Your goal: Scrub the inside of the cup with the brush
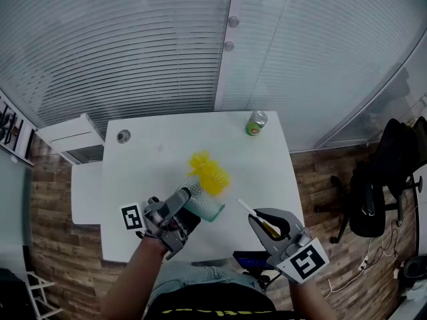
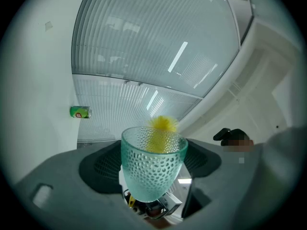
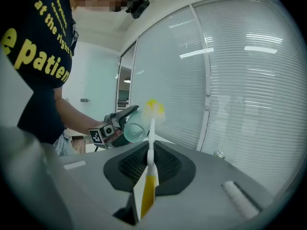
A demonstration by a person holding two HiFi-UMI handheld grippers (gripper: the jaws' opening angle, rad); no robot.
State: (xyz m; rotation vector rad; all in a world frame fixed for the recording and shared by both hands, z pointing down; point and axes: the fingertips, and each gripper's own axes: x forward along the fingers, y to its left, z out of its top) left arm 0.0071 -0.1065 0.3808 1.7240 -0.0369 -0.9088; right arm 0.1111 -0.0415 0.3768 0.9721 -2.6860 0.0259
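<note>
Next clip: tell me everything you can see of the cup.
The cup is pale teal and see-through, glass by its look, dimpled all over below a smooth rim and narrowing toward its base. It is held off the table, its lower part clamped between the jaws of the left gripper, tilted with its mouth away from the person. The yellow head of the brush sits at its mouth; how deep cannot be told.

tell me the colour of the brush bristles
Yellow brush bristles, best seen in the head view.
</note>
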